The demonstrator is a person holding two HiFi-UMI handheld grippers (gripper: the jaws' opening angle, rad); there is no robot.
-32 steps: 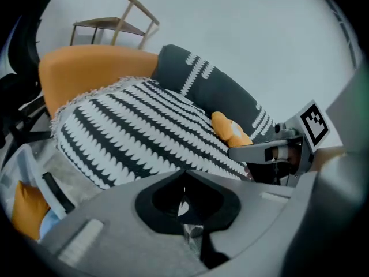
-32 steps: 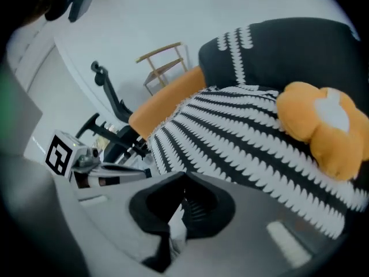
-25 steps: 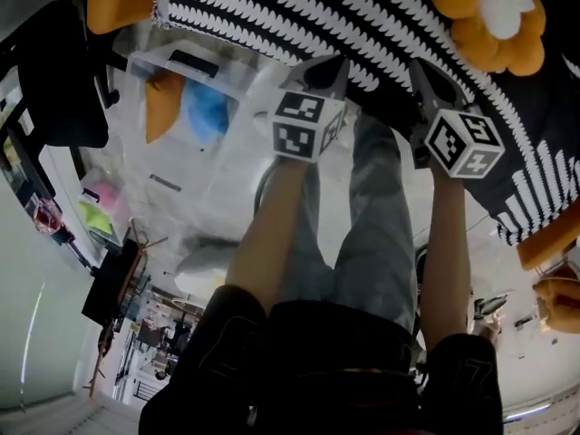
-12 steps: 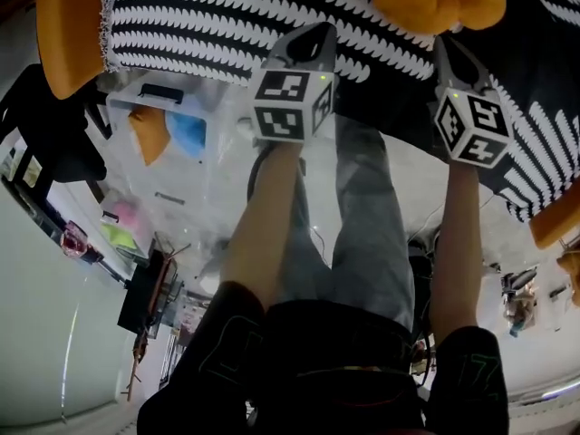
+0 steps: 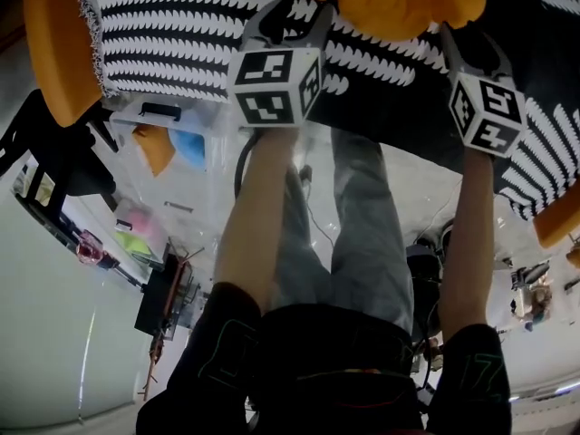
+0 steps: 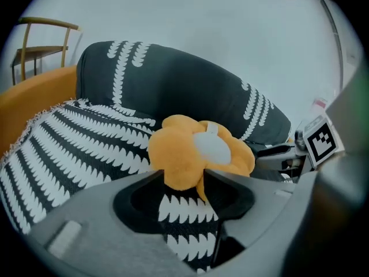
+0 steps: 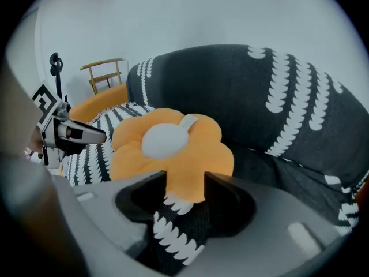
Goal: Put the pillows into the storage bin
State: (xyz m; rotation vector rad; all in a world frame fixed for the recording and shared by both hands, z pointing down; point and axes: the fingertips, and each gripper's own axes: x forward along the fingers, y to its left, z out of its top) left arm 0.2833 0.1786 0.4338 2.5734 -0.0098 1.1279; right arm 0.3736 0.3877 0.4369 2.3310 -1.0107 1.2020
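An orange flower-shaped pillow (image 5: 399, 3) with a white centre lies on a black sofa seat with a white leaf pattern (image 5: 181, 34). My left gripper (image 5: 294, 16) reaches it from the left, my right gripper (image 5: 467, 43) from the right. In the left gripper view a petal of the flower pillow (image 6: 184, 149) sits in the gap of my left gripper (image 6: 181, 180), whose jaws are opening. In the right gripper view a petal of the pillow (image 7: 173, 149) likewise sits between the opening jaws of my right gripper (image 7: 184, 180). The clear storage bin (image 5: 168, 130) stands on the floor at left, with an orange and a blue thing inside.
A dark patterned back cushion (image 6: 190, 91) stands behind the pillow. An orange sofa arm (image 5: 59, 43) is at far left, with a wooden chair (image 7: 106, 71) beyond it. My legs (image 5: 362, 243) stand between sofa and floor clutter. A black chair (image 5: 54, 161) is beside the bin.
Both grippers have moved forward over the sofa seat to the flower pillow, which now sits between them at the top of the view. The bin has not moved.
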